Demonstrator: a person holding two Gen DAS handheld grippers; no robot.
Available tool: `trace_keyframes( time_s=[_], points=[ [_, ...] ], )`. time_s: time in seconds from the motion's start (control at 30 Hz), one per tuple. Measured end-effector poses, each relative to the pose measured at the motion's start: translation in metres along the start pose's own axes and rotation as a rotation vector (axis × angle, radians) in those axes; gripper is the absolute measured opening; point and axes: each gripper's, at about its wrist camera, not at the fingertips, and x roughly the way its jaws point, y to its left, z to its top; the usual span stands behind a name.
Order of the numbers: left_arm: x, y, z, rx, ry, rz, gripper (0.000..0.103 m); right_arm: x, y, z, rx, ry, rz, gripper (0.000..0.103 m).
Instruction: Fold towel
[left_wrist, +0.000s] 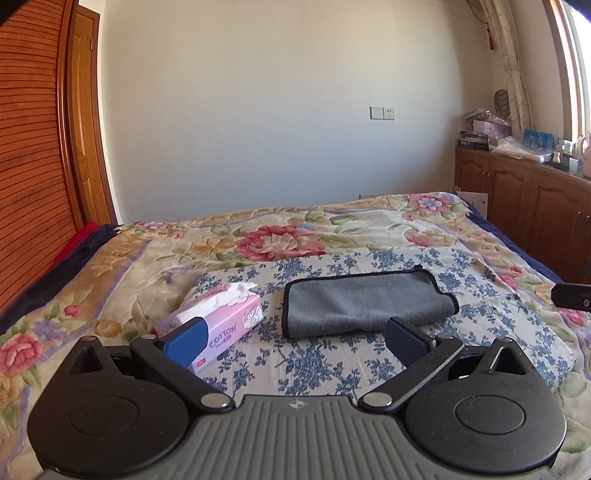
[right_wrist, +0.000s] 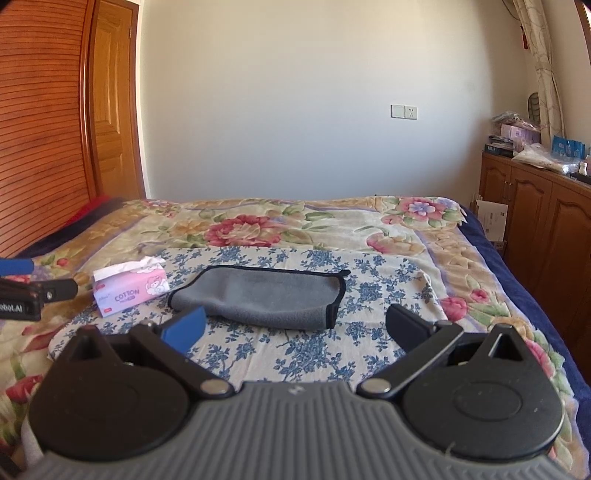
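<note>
From the left wrist view: left tongs (left_wrist: 295, 338) spread wide, nothing between the blue pads, hovering low over the blue-flowered cloth (left_wrist: 332, 365) laid on the bed (left_wrist: 110, 266). Grey towel (left_wrist: 364, 301) lying flat just ahead and a little to the right, black piping showing along the far and left edges, what looks like a soft rounded fold on the near right side, so apparently doubled over once. Pink tissue pack (left_wrist: 218, 325) just beside the towel's left edge, apart from it, partly hidden by the left pad. Dark tip of the other tool poking in at the far right edge

From the right wrist view: right tongs (right_wrist: 295, 328) likewise splayed wide and empty, above the same cloth (right_wrist: 314, 350). Towel (right_wrist: 262, 297) ahead and slightly left, piped edges on the far side and the right end, rounded fold toward the near left. Tissue pack (right_wrist: 131, 290) further left, clear of the towel. Left tongs (right_wrist: 22, 291) visible at the left edge, well apart from the fabric

Step judged: approach before a further fold, no grasp made yet. Next move likely calls for lowering each pair of tongs onto a corner of one short end, pinching all layers together, then lifting and carrying that end across evenly, steering clear of the tissue pack
</note>
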Motion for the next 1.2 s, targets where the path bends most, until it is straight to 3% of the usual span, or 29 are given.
trace_keyframes(
  time_s=[0.7,1.2],
  points=[
    [-0.013,0.005,-0.036,-0.001,0.019,-0.003,0.103,-0.011,0.001,-0.028,0.028,0.011,-0.022,0.103],
    [-0.017,0.013,-0.038,-0.028,-0.066,0.027,0.103,-0.017,0.0,-0.028,0.034,-0.061,-0.04,0.103]
  ],
)
